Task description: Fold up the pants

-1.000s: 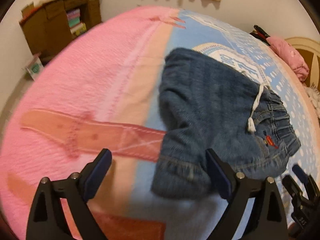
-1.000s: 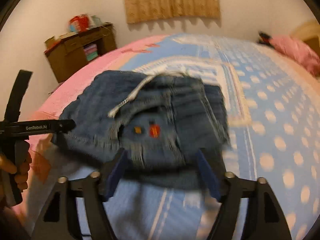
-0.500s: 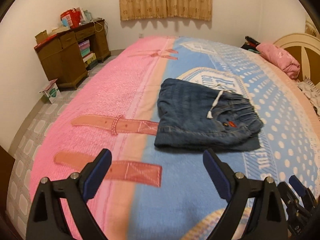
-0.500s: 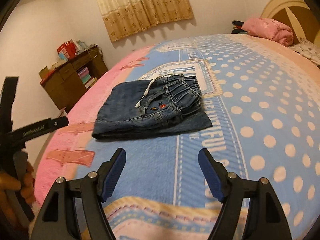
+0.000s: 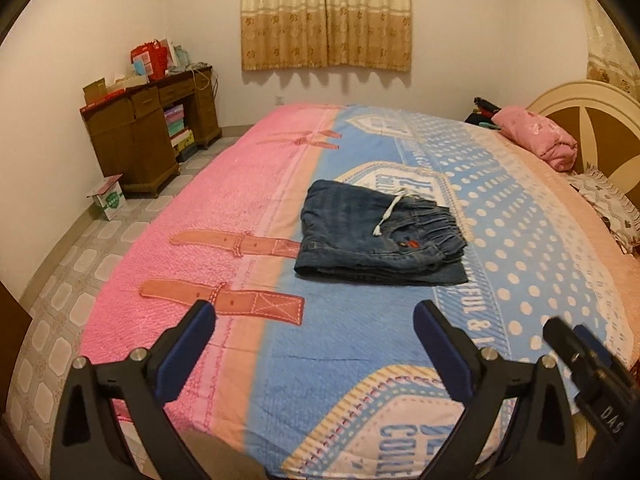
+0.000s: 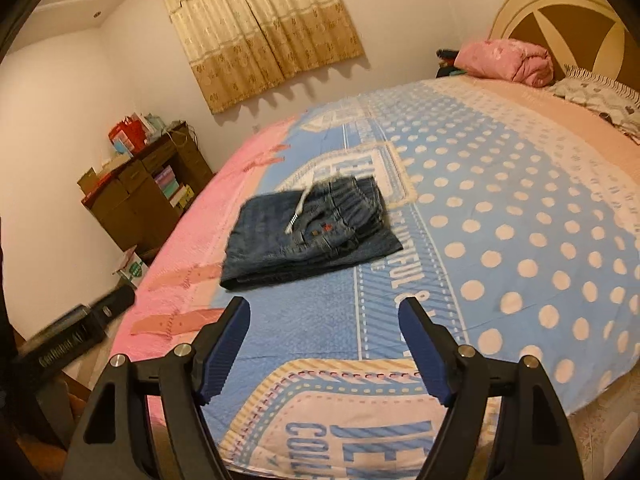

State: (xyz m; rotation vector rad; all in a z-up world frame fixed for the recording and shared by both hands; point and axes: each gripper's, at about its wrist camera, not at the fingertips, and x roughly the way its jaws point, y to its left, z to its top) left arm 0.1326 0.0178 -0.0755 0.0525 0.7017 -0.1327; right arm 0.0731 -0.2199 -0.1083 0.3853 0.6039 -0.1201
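Folded pants lie on the bedspread, mid-bed, straddling where the blue polka-dot panel meets the pink side. The denim is stacked in a neat rectangle, waistband up, with the white drawstring trailing across the top layer.

My left gripper hangs over the near end of the bed, well apart from the pants. Its jaws are opening, spread wide, nothing between them but bare bedspread. My right gripper is likewise clear of the denim, jaws opening, nothing between its blue pads.

In the left wrist view I see the right tool at the lower right edge. In the right wrist view the left tool shows blurred at lower left.

Surroundings: wooden desk against the far-left wall, tan curtain over the window, rolled pink blanket by the headboard.
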